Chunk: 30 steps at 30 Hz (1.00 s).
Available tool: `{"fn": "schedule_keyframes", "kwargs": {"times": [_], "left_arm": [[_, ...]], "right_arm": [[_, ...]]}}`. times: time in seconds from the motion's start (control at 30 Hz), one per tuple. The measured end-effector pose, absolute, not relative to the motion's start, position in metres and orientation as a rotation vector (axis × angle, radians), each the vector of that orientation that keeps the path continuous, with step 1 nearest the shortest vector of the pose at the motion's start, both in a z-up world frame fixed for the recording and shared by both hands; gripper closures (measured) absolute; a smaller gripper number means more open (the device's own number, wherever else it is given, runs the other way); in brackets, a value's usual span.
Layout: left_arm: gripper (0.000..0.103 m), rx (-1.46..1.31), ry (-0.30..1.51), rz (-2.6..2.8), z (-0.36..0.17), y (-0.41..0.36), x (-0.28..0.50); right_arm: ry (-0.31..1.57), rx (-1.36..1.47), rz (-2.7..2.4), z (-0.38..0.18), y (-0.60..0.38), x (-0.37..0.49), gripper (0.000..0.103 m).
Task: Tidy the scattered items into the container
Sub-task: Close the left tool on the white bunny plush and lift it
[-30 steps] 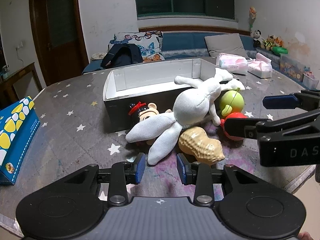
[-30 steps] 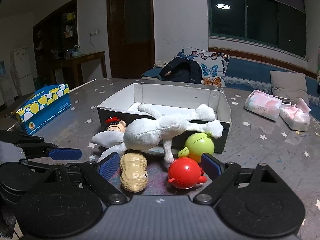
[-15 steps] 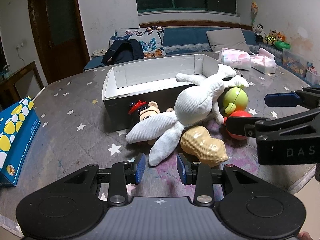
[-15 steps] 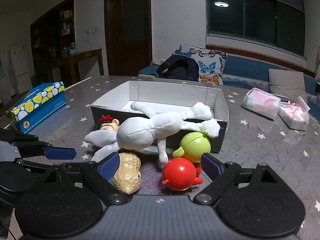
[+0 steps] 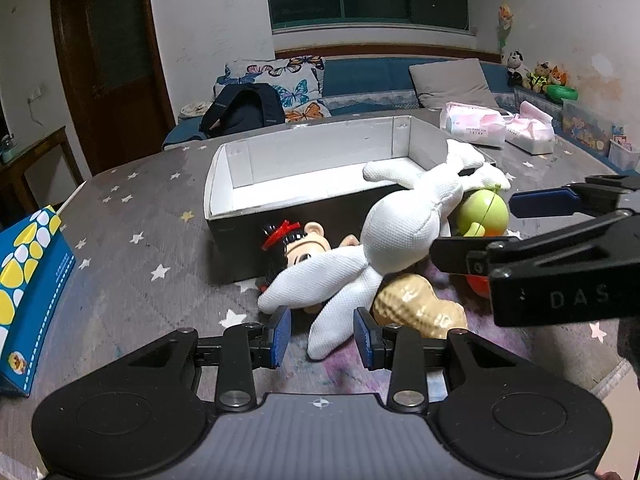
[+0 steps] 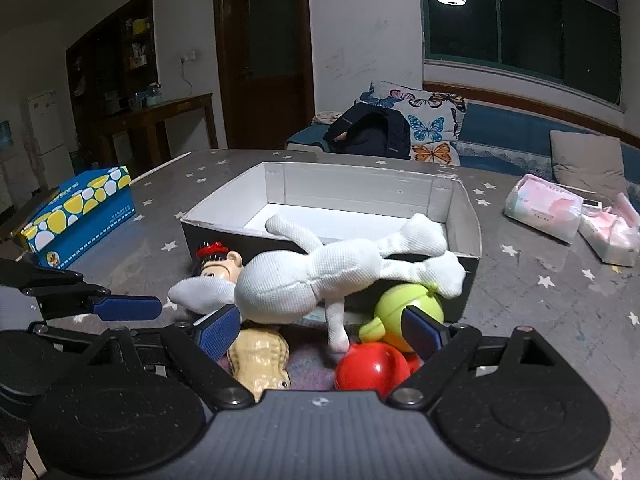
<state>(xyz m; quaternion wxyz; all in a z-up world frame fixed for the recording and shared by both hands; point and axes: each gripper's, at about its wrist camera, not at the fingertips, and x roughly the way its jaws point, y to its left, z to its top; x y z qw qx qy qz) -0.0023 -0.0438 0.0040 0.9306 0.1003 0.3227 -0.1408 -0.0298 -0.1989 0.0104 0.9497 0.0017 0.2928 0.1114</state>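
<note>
A white plush toy (image 5: 404,232) lies draped over the front wall of the open box (image 5: 304,216), which is dark outside and white inside. Under and beside the plush are a doll head with a red bow (image 5: 308,248), a tan peanut toy (image 5: 416,308), a green ball toy (image 6: 400,304) and a red ball toy (image 6: 372,368). My left gripper (image 5: 322,336) is open, with one plush leg lying just ahead of its pads. My right gripper (image 6: 320,330) stands wide open low over the peanut, a plush leg and the red ball, pressing on none.
A blue and yellow tissue box (image 5: 28,280) stands at the table's left. Two pink tissue packs (image 6: 544,212) lie at the far right. The table's near edge (image 5: 608,380) runs close by the right gripper. Behind the table is a sofa with a dark backpack (image 6: 368,132).
My right gripper has moved in towards the toys, so the peanut and red ball now sit low between its fingers. The left gripper and the toys have stayed put.
</note>
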Motion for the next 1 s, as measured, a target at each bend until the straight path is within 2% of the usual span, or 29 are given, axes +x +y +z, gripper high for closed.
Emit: {"fn": "schedule_keyframes", "kwargs": {"times": [0.3, 0.83, 1.0], "left_arm": [[0.065, 0.204, 0.627, -0.327, 0.008, -0.039, 0.011], [0.065, 0.252, 0.609, -0.441, 0.006, -0.049, 0.033], [0.066, 0.265, 0.604, -0.467, 0.004, -0.049, 0.034]], "right_arm": [[0.638, 0.067, 0.274, 0.009, -0.199, -0.003, 0.017], [0.744, 0.265, 0.315, -0.003, -0.21, 0.036, 0.017], [0.753, 0.341, 0.321, -0.008, -0.217, 0.041, 0.027]]}}
